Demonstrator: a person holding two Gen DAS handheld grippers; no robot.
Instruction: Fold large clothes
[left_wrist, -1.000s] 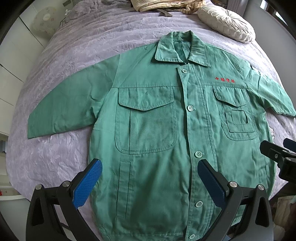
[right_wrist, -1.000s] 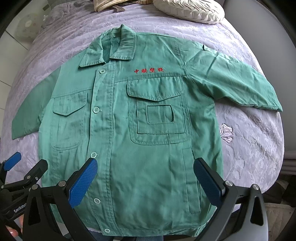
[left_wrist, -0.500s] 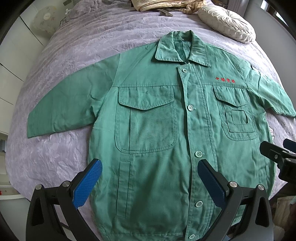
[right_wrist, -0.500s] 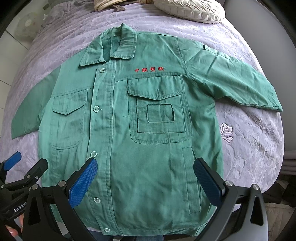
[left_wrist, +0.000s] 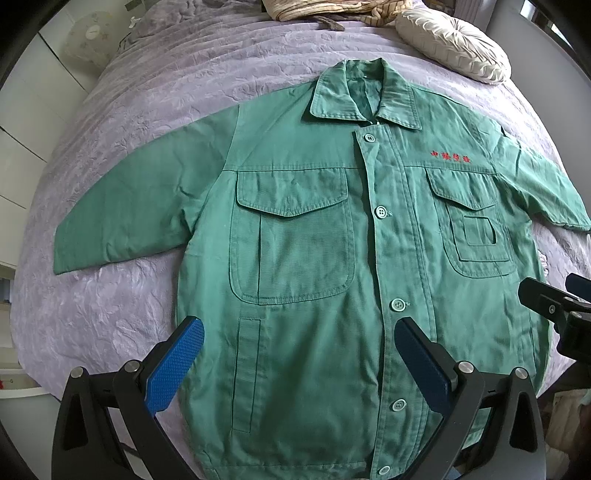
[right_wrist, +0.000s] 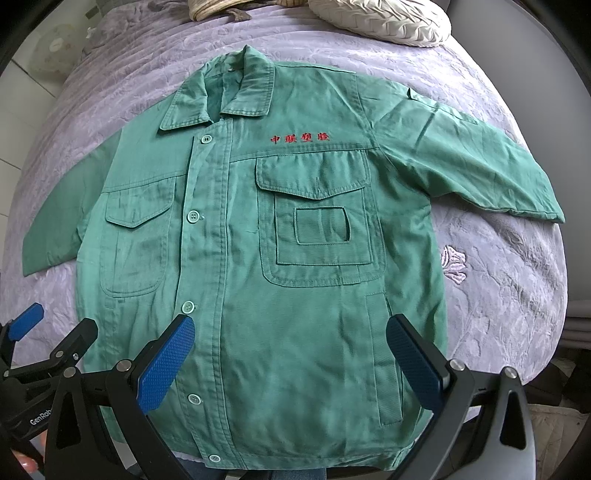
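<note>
My left-cam view: work jacket flat on bedspread, centre frame, collar toward top, hem at bottom edge, sleeves out to L and R. Round cushion upper R, behind collar; bundled blanket top centre. Left gripper bottom centre over hem, right gripper beside it.

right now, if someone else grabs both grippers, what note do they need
Left gripper: open, empty, hovering above the lower front of the jacket.
Right gripper: open, empty, hovering above the hem area too.
Green jacket: flat and face up on the purple bedspread, buttoned, collar far from you, both sleeves spread out to the sides. Cushion lies beyond the collar.
Done: the jacket is laid out; no fold is visible.
Left: all the folding, probably sleeves in first, then the body.
</note>
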